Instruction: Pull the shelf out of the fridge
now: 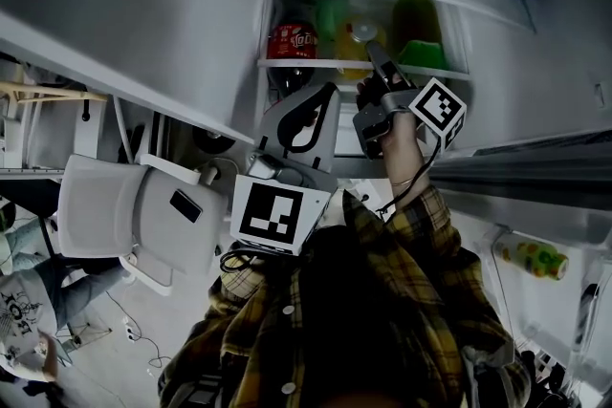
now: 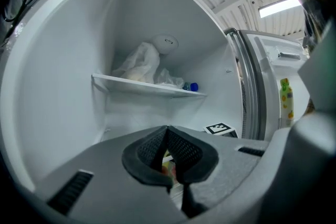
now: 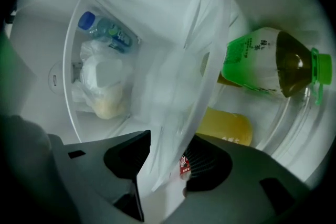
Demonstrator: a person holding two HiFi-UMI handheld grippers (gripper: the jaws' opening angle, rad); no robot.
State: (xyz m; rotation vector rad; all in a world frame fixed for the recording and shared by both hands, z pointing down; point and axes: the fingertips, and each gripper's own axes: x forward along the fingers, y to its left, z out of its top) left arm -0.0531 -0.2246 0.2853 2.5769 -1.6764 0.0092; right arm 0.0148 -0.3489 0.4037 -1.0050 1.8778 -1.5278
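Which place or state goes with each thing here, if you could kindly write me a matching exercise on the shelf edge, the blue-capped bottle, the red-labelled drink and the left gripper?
Things: 1 shelf edge; 2 blue-capped bottle; 3 red-labelled drink; 4 left gripper.
Places or states: A shut on nothing; B beside a white bag; C between the right gripper's open jaws; D on the shelf with the green-capped bottle.
Pairs: 1-C, 2-B, 3-D, 4-A.

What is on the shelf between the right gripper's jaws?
On the shelf: a red can, a green-capped tea bottle and a yellow item; anything farther back is hidden.
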